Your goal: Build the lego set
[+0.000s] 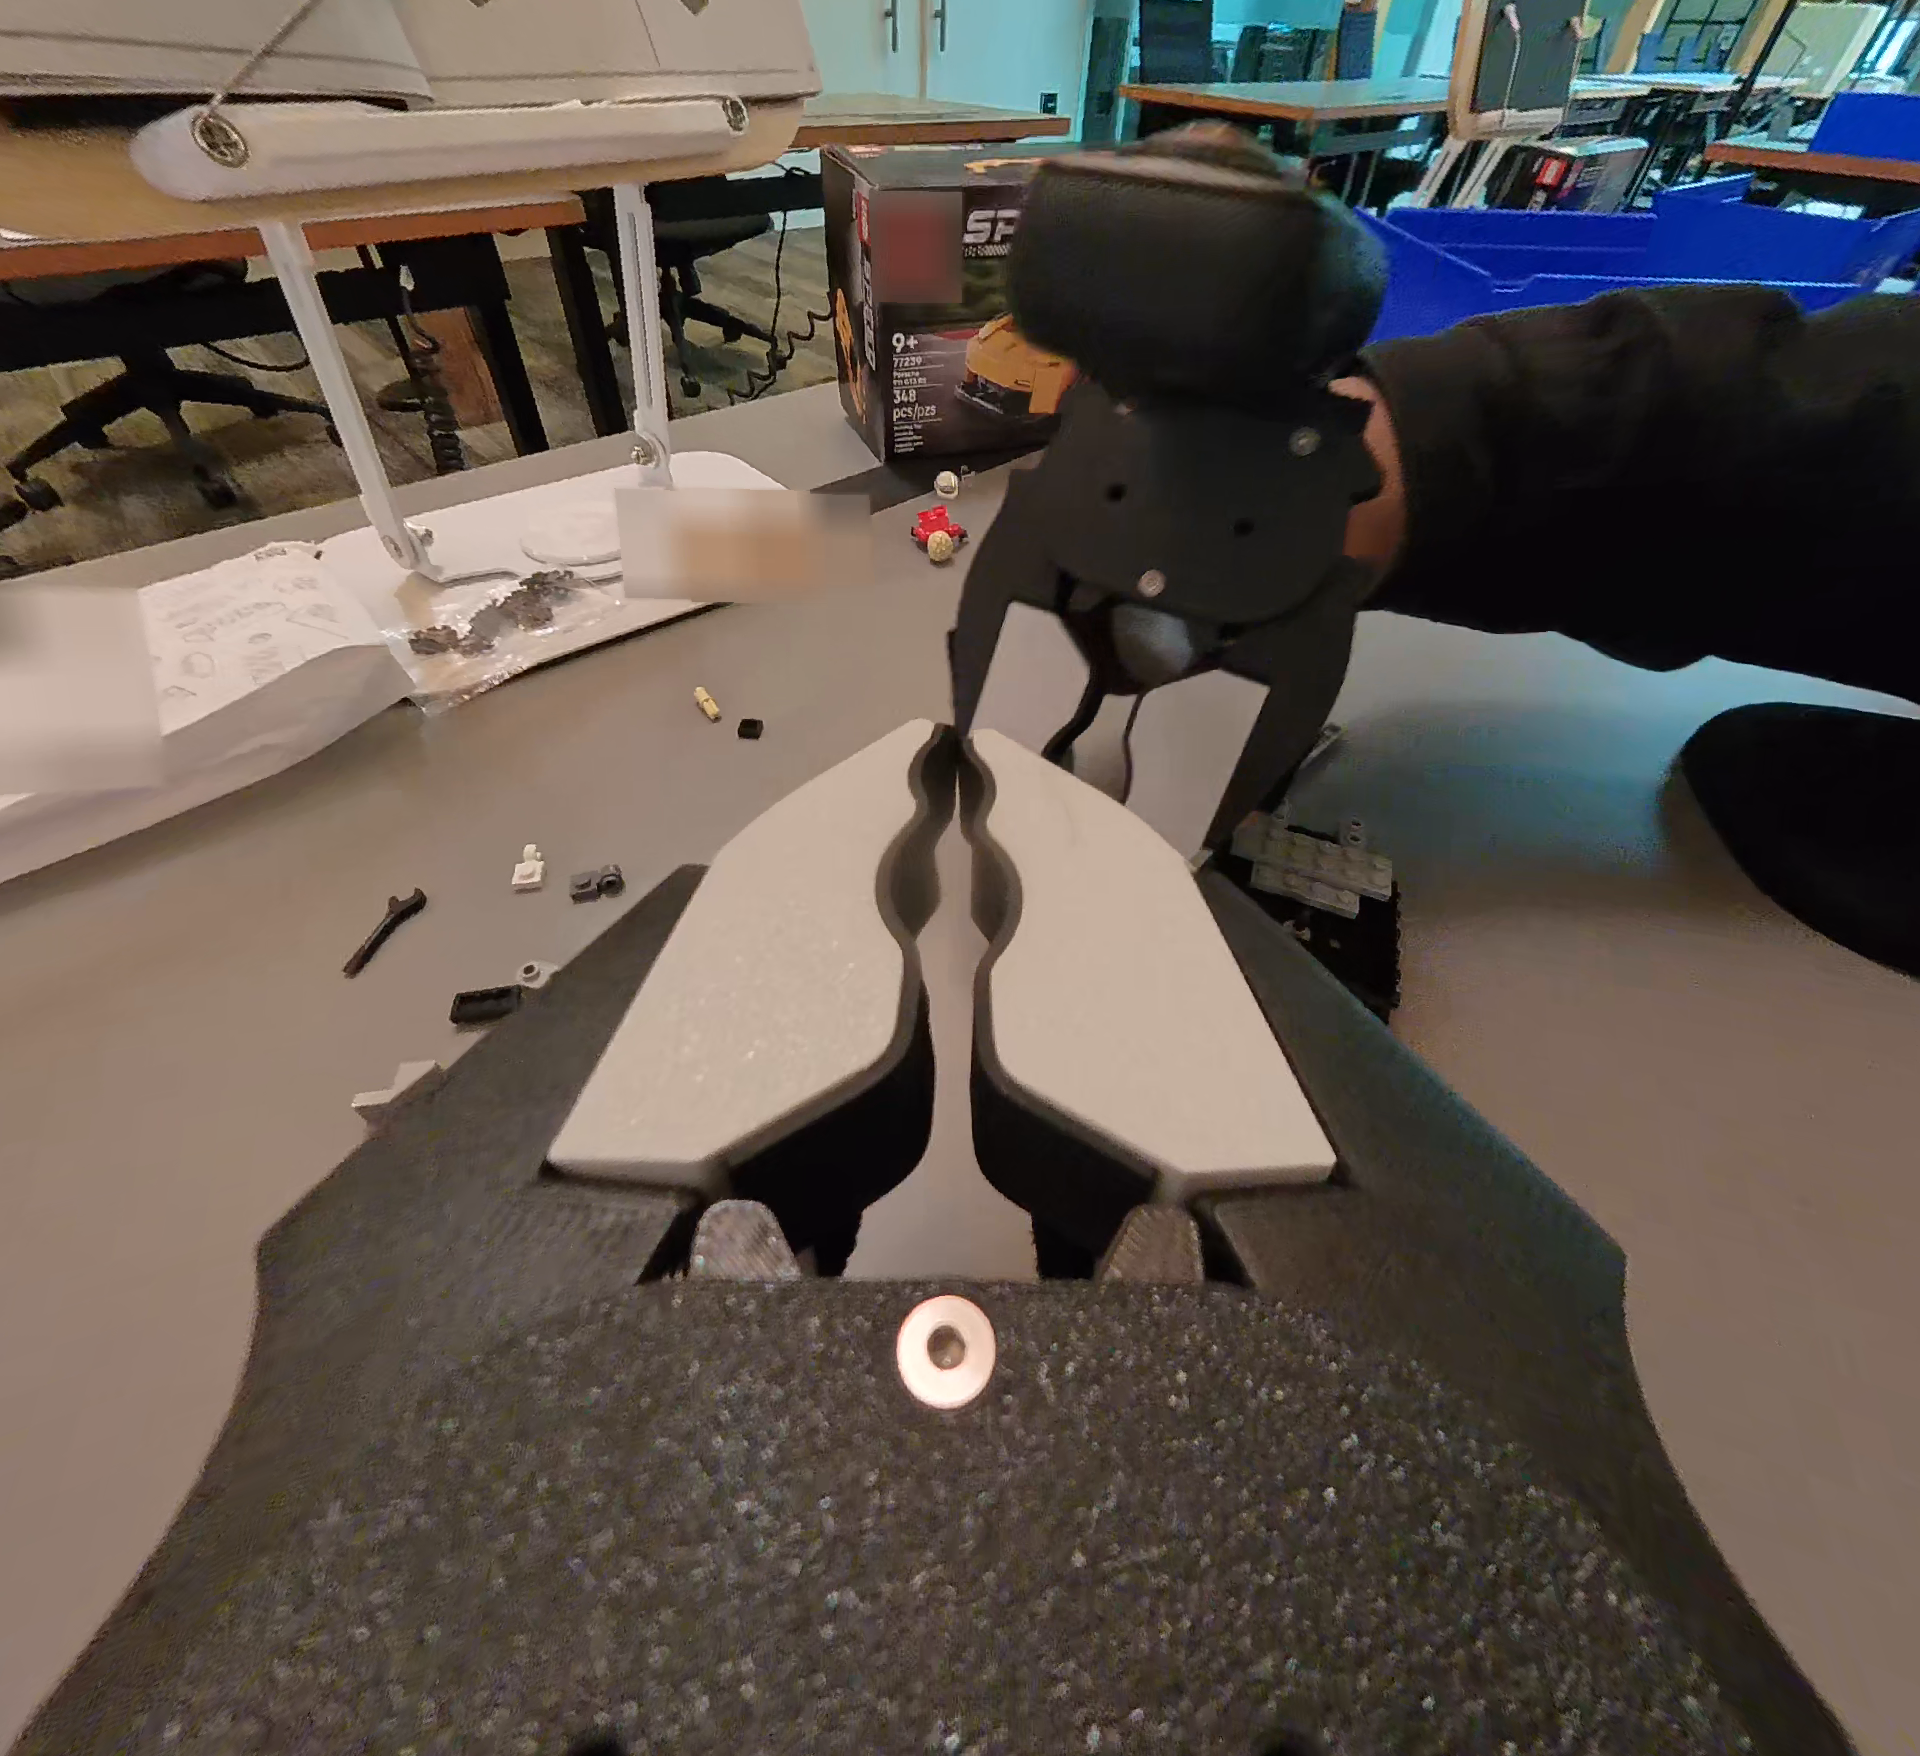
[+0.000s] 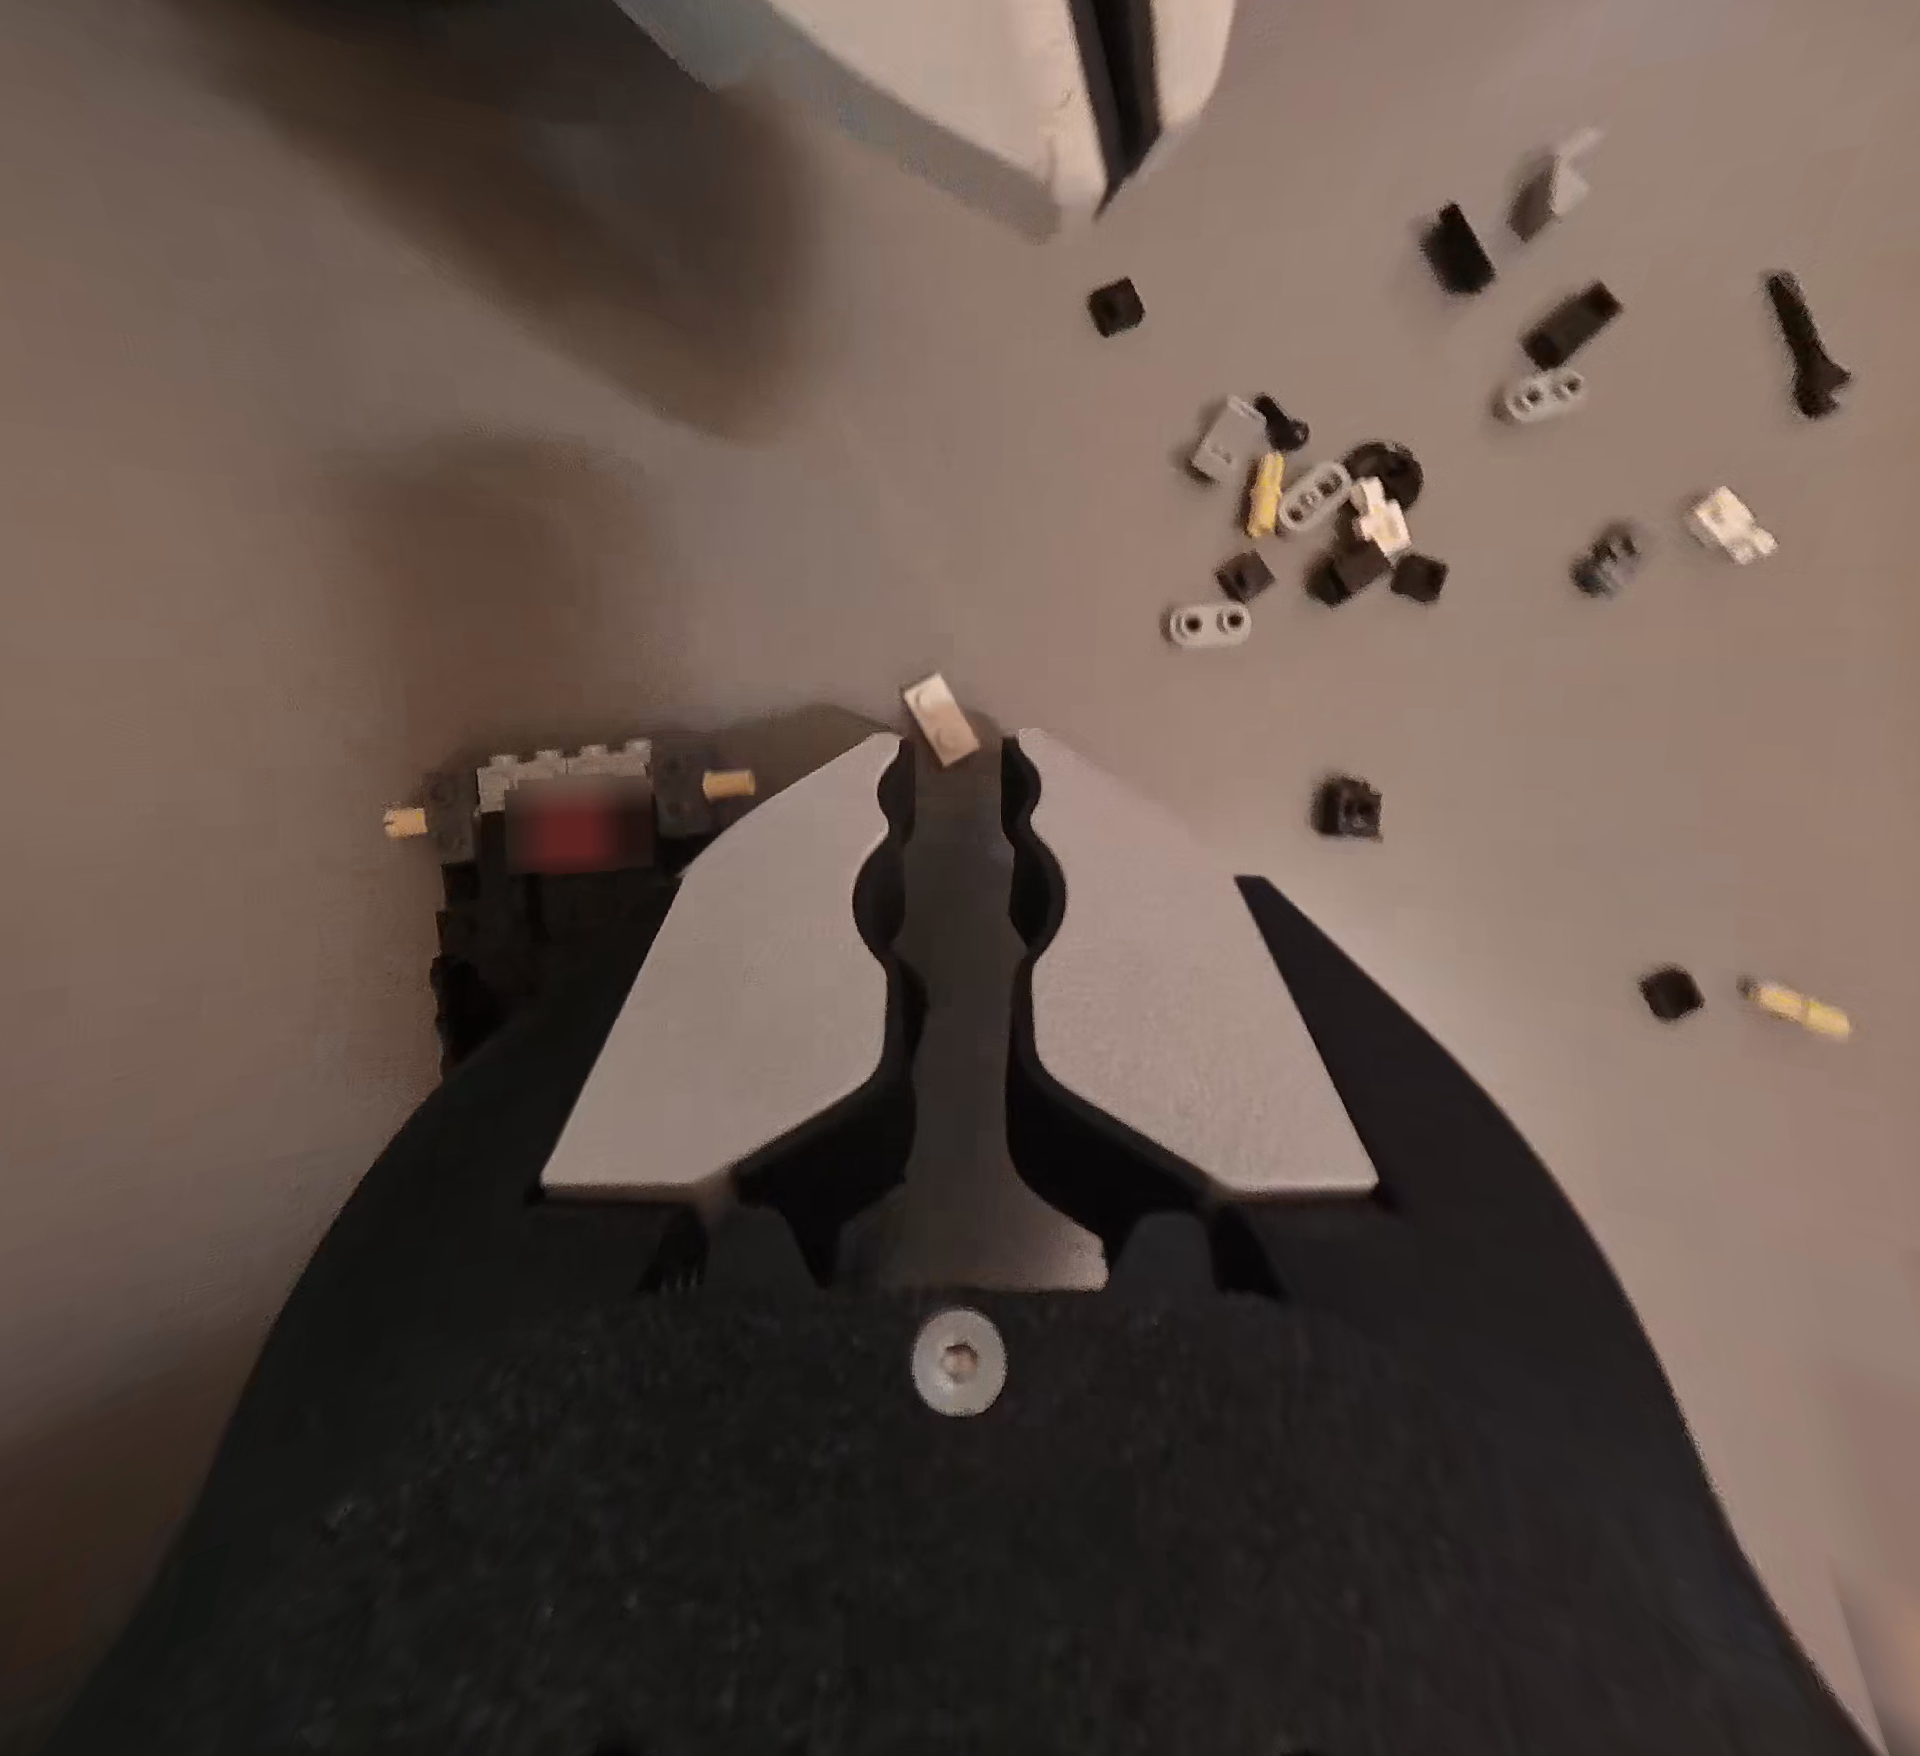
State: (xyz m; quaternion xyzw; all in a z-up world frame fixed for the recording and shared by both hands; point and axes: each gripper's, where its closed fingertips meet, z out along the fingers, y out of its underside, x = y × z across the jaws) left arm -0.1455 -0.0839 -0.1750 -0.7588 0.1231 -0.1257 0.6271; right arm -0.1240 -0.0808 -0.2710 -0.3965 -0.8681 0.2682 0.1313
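L gripper (image 1: 954,738) has its two grey fingers (image 1: 769,958) together at the tips w/ nothing between them, hovering low over the grey table (image 1: 1558,1187). R gripper (image 2: 954,738) points down at the table, tips slightly apart, w/ a small light-grey flat lego plate (image 2: 940,721) sitting between them; cannot tell if it's actually pinched or just lying at the tips. Landmark = the partly built lego model (image 2: 566,823), black w/ grey studs on top and tan pins sticking out both sides: in the R wrist view it lies just left of the R gripper's left finger, partly hidden under it; in the L wrist view the same model (image 1: 1314,885) is right beside the L gripper, w/ the R gripper's black body above it. Loose pieces (image 2: 1340,511), black, grey, white and yellowish, are scattered on the table well right of the model in the R view, incl. a black lever-shaped part (image 2: 1806,345). Beyond the model in the L view: the lego box (image 1: 925,335), a small red piece (image 1: 938,530), an open instruction booklet (image 1: 260,636) and a white stand (image 1: 343,418) holding build pages. The person's black sleeve (image 1: 1621,459) reaches in from the right.
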